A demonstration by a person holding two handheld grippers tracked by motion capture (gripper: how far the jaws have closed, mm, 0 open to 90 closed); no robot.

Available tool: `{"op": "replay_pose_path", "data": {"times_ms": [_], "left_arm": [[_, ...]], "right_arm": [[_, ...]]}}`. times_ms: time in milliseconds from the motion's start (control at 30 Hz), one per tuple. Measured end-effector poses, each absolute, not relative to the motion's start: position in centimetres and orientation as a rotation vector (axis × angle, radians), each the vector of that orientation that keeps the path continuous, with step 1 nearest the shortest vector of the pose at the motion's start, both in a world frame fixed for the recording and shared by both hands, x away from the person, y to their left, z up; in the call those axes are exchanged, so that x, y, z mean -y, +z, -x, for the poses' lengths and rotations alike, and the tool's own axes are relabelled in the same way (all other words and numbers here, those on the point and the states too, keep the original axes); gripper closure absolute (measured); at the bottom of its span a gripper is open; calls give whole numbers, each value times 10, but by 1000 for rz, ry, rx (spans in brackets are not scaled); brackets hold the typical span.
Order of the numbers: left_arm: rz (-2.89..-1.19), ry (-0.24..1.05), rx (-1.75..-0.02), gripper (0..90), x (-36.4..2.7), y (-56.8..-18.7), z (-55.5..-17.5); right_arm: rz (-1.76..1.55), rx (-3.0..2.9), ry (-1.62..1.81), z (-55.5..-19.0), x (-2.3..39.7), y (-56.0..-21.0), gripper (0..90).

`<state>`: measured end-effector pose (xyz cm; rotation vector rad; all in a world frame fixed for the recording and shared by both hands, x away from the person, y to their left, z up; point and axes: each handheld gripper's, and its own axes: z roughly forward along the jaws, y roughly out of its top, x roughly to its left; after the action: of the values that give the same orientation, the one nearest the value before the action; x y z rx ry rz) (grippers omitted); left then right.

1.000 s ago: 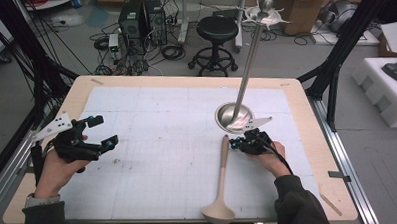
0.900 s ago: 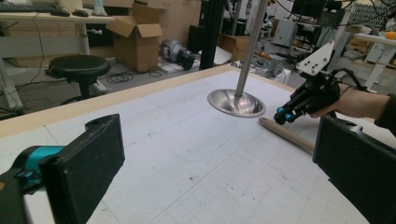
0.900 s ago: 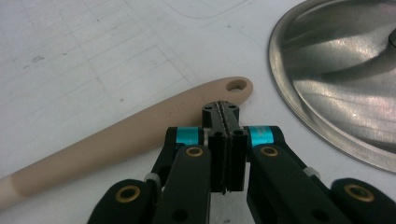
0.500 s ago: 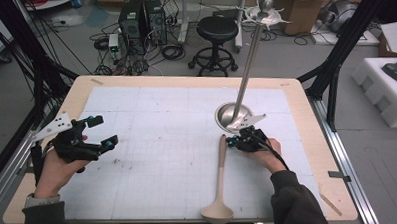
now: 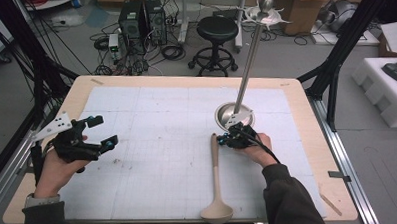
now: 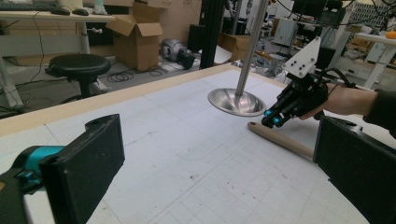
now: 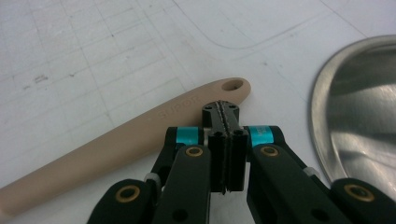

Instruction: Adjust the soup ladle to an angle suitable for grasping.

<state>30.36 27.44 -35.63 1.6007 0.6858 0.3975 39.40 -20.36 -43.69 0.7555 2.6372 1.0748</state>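
A beige ladle (image 5: 216, 179) lies on the white gridded mat, bowl toward the table's front edge, handle end with a hole (image 7: 230, 86) pointing away. My right gripper (image 5: 226, 139) is shut with nothing between its jaws. Its tips (image 7: 221, 109) sit right at the handle's far end, just beside the hole. A round steel base (image 5: 234, 114) with a tall metal pole (image 5: 248, 55) stands just behind that gripper. My left gripper (image 5: 101, 131) hovers at the table's left side, jaws wide open and empty. In the left gripper view its two black pads (image 6: 86, 163) frame the ladle handle (image 6: 280, 139).
The mat (image 5: 162, 143) covers most of the wooden table (image 5: 306, 113). A black stool (image 5: 216, 29), computer towers (image 5: 140, 16) and cables sit on the floor beyond the far edge. A black frame leg (image 5: 335, 67) stands at the right.
My right gripper has slid a little leftward across the mat, ending with its tips at the ladle's handle end. The left hand has stayed put.
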Motion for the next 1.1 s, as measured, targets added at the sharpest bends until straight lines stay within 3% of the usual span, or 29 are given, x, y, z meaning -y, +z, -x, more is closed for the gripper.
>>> {"op": "replay_pose_path", "data": {"times_ms": [1100], "left_arm": [[-1591,403,-691,26,-278,-356,-302]], "right_arm": [[-548,-2737,1081,-393,153,-438,900]]}}
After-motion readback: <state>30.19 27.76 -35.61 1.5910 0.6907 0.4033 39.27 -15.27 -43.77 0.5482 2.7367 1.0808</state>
